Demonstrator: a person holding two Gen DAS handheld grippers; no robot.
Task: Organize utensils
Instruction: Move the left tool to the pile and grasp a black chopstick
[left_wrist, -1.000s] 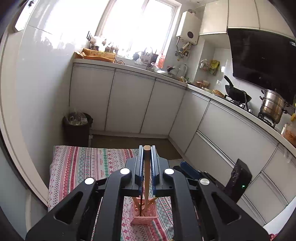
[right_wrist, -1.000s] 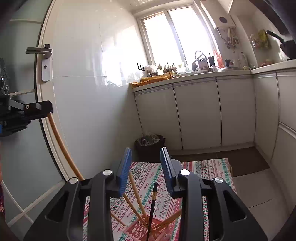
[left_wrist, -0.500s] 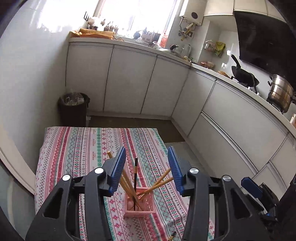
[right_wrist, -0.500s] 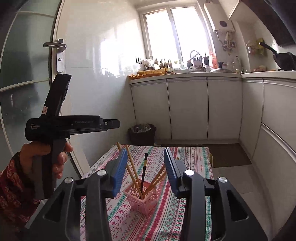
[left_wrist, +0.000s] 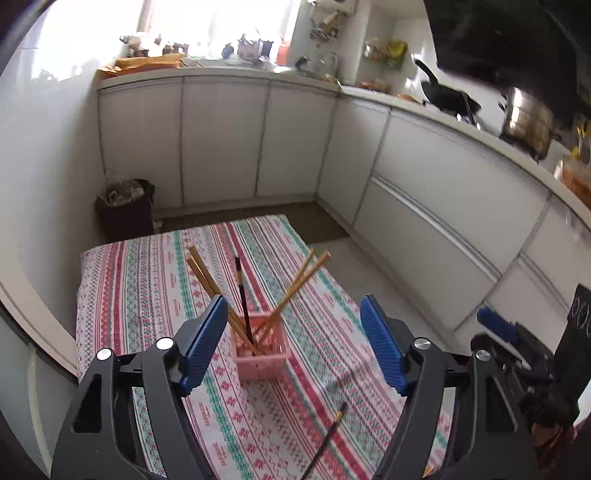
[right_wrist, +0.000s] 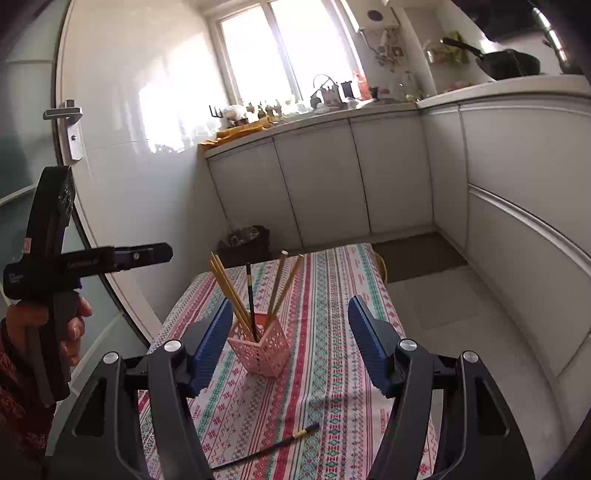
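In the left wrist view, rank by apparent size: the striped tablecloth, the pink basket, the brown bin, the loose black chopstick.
1. striped tablecloth
2. brown bin and pink basket: similar; the basket is nearer, so unsure
3. loose black chopstick: long but thin

The patterned tablecloth (left_wrist: 140, 295) is mostly bare, so there is open room on every side of the pink basket (left_wrist: 262, 354). Chopsticks (left_wrist: 201, 273) fan out of the basket left and right, crowding the space above it. A black chopstick (right_wrist: 269, 448) lies flat on the near cloth, well apart from the basket.
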